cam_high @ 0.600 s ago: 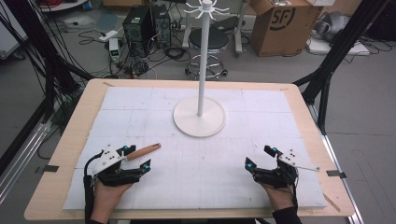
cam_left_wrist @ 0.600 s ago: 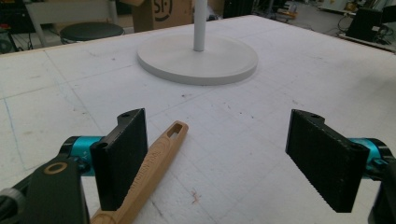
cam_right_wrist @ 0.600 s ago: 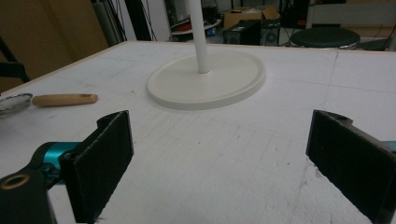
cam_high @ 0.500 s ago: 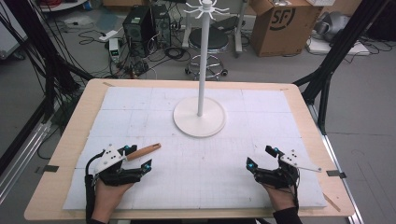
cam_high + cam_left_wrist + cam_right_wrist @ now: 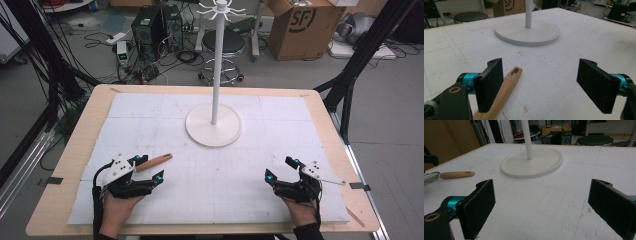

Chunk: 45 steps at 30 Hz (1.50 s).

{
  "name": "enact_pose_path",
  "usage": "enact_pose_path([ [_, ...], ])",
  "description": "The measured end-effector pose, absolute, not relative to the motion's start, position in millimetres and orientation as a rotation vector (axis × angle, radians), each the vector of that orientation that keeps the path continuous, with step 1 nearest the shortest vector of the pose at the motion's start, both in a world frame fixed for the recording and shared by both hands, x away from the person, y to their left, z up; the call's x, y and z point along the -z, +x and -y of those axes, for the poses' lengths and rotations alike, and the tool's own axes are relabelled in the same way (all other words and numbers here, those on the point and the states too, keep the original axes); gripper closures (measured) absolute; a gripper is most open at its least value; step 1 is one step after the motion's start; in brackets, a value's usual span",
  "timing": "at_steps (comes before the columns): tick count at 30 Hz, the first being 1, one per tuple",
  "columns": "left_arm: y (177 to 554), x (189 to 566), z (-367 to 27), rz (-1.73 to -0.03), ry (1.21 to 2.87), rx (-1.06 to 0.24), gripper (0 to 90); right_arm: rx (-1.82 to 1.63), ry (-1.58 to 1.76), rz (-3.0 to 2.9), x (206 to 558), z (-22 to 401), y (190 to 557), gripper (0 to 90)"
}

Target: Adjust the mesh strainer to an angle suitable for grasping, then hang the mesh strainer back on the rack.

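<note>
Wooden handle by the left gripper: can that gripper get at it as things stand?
Probably yes. The left gripper is open, and the wooden handle lies flat on the white mat right beside one jaw, nothing covering it; a small sideways shift should bracket it.

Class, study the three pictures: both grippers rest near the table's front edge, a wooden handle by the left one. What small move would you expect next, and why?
Probably the left gripper shifts sideways to centre its open jaws over the wooden handle, then closes. The handle lies flat beside one jaw, not squarely between the two, so closing now might miss it. The right gripper is open over bare mat, far from the handle.
</note>
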<state>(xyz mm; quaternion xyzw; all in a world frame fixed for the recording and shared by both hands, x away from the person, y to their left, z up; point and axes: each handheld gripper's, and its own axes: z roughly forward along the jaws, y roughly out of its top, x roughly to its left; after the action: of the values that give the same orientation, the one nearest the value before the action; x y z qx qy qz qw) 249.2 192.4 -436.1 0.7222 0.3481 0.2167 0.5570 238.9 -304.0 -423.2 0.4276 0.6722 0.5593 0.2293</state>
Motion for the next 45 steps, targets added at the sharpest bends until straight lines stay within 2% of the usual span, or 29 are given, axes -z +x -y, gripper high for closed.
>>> enact_pose_path([
  [11,253.4,421.9,-202.7,-0.825,1.713,-0.502,17.7,-1.539,1.177,-1.85,424.0,304.3,239.1,6.5],
  [23,266.1,405.2,-239.7,-0.842,1.769,-0.425,18.9,-1.548,1.19,-1.852,425.6,305.4,240.7,6.4],
  [27,277.1,406.4,-240.0,-0.804,1.911,-0.401,19.1,-1.548,1.19,-1.852,426.3,304.6,240.4,6.5],
  [33,292.3,408.4,-238.6,-0.81,2.005,-0.375,19.5,-1.551,1.188,-1.847,426.0,305.3,240.2,6.4],
  [36,300.6,413.6,-236.9,-0.785,2.092,-0.273,22.7,-1.552,1.189,-1.843,426.3,305.9,240.5,6.5],
  [45,313.2,418.7,-237.2,-0.806,2.213,-0.237,24.7,-1.549,1.196,-1.847,426.6,305.8,240.1,6.4],
])
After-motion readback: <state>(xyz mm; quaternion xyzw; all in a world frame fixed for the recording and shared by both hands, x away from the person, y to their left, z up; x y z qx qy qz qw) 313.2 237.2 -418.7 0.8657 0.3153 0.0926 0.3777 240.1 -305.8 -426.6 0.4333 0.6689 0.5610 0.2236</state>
